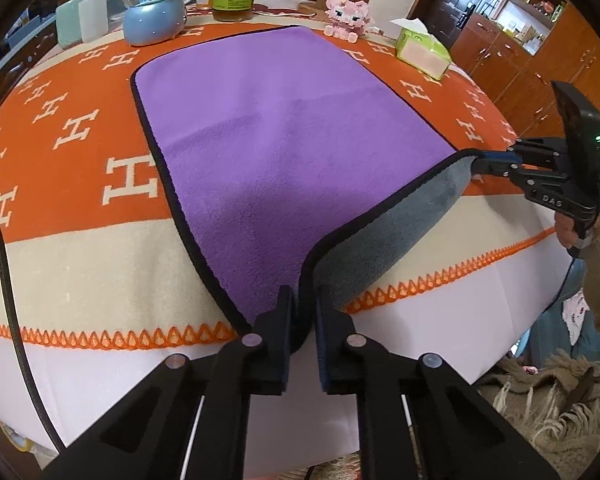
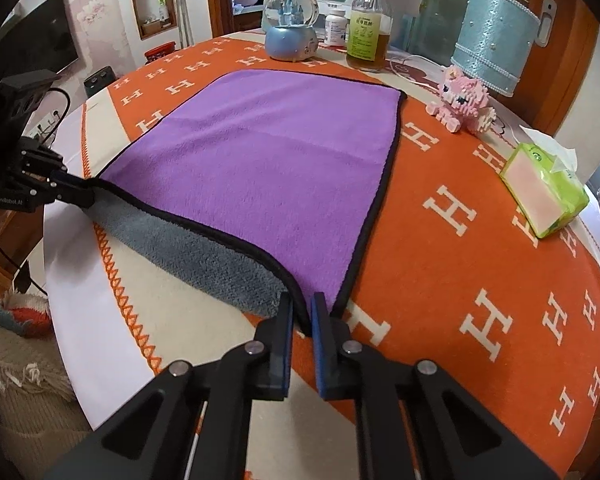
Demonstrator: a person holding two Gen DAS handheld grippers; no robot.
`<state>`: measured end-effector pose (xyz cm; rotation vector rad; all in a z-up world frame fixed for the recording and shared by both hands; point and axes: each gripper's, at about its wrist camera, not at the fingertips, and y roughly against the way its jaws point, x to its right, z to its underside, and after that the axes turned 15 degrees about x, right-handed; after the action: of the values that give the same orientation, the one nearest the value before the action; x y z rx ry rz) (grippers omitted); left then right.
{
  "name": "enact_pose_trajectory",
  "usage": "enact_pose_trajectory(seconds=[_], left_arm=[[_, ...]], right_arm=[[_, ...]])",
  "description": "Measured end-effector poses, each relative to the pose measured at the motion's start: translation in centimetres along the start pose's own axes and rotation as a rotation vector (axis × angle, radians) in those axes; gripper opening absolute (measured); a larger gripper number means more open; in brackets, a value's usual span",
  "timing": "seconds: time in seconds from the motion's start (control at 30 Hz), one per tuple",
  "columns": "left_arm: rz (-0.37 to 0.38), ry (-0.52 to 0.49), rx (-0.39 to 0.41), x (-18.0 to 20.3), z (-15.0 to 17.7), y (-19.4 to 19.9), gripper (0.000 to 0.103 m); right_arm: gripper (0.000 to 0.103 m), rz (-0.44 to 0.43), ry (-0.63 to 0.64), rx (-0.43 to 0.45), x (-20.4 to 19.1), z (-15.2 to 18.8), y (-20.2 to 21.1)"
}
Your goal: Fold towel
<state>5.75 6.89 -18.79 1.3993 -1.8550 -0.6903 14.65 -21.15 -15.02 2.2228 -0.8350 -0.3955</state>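
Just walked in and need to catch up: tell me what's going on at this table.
A person is folding a purple towel with black trim and a grey underside on an orange H-patterned tablecloth. The left gripper and right gripper are each shut on a near corner. The near edge is lifted, showing the grey side, while the far part lies flat. The fold over is not yet made.

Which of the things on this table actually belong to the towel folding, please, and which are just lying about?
In use: towel, left gripper, right gripper.

Lying about: snow globe, bottle, pink block figure, tissue pack, blue lampshade.
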Motion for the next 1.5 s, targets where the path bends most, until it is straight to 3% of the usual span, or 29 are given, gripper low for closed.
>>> enact_pose_trajectory(seconds=[0.37, 0.67, 0.83, 1.13, 1.5], left_arm=[[-0.099, 0.063, 0.067, -1.3, -2.1, 0.7, 0.004], [-0.202, 0.060, 0.191, -3.4, -7.9, 1.4, 0.004], [-0.258, 0.053, 0.243, -5.0, -11.7, 0.5, 0.004], [-0.348, 0.105, 0.281, -8.8, -17.5, -2.4, 0.004], [-0.425, 0.183, 0.240, -12.9, -19.7, -8.1, 0.004]], right_arm=[[0.005, 0.087, -0.042, 0.046, 0.1, -1.9, 0.3], [0.005, 0.221, -0.110, 0.139, 1.6, -7.7, -1.0], [0.005, 0.312, -0.159, 0.176, 3.2, -11.9, -3.5], [0.005, 0.388, -0.252, 0.175, 5.9, -16.6, -9.5], [0.005, 0.431, -0.315, 0.122, 7.8, -19.3, -16.2]])
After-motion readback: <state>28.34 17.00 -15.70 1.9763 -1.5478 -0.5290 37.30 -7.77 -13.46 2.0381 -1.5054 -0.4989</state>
